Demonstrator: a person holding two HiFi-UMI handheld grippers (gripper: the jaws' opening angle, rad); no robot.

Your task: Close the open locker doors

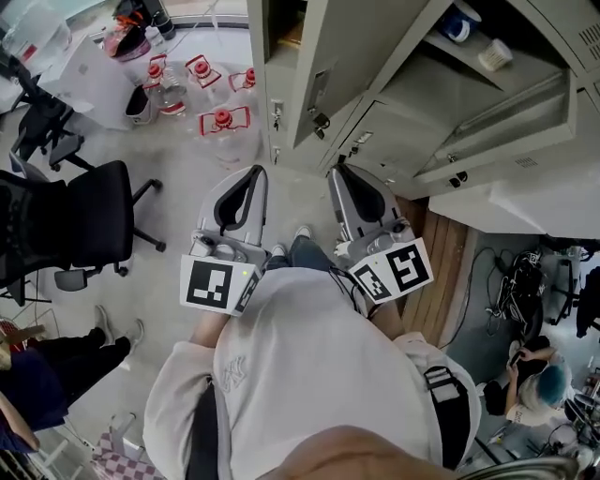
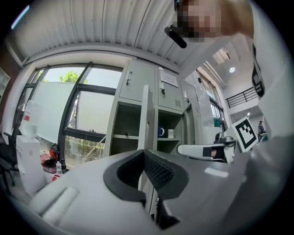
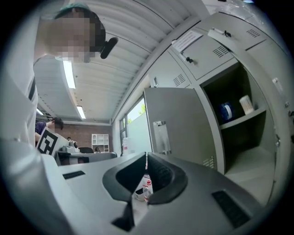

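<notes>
Jaws on the left gripper [image 1: 251,178] and the right gripper [image 1: 339,176] are pressed together with nothing between them, side by side near the lockers [image 1: 281,103]. One locker door [image 1: 349,58] stands wide open just ahead, baring a shelf with a blue mug [image 1: 458,22].

The lockers [image 1: 349,56] are grey, mug [image 1: 458,24] blue, chair [image 1: 94,225] black

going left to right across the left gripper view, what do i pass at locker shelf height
white box → open locker door → blue mug → white cup → right gripper
</notes>
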